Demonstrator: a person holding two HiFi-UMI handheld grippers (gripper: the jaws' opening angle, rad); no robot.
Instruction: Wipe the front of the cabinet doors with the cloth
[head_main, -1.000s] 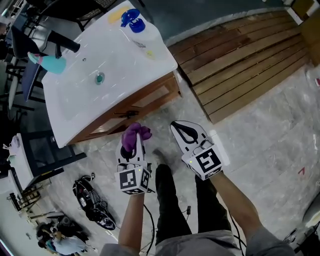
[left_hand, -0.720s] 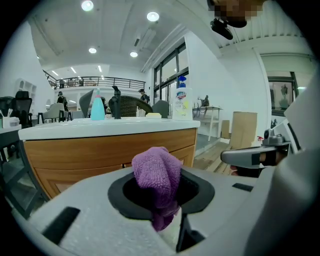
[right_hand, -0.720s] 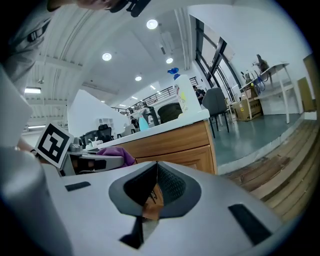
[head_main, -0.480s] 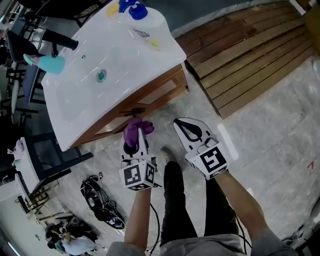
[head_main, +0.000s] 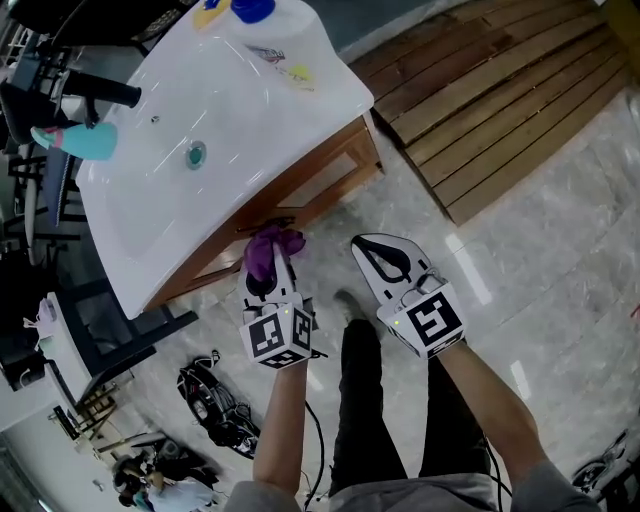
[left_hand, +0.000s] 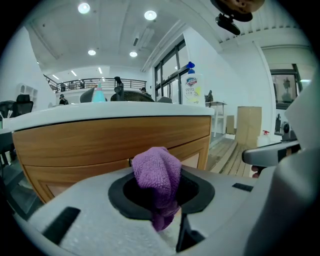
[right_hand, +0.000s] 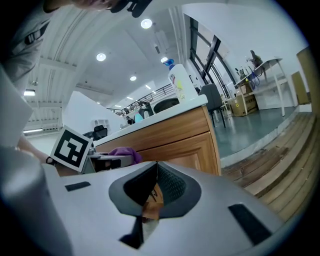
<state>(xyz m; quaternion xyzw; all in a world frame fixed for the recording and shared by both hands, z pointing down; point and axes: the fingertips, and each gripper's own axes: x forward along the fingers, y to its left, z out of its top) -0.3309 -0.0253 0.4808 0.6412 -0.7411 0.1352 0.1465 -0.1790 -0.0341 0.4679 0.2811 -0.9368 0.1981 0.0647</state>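
Head view looks steeply down; gripper views share the cabinet (left_hand: 100, 135).

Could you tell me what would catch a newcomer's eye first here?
A purple cloth bunched in the shut left claw, close before the wooden cabinet doors. Above them, a white sink top carrying a blue-capped bottle. The right claw is shut, empty, alongside.

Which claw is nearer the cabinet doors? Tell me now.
Left. The left claw, shut on the purple cloth, is just in front of the cabinet doors. The right claw hangs to its right, farther back from the doors.
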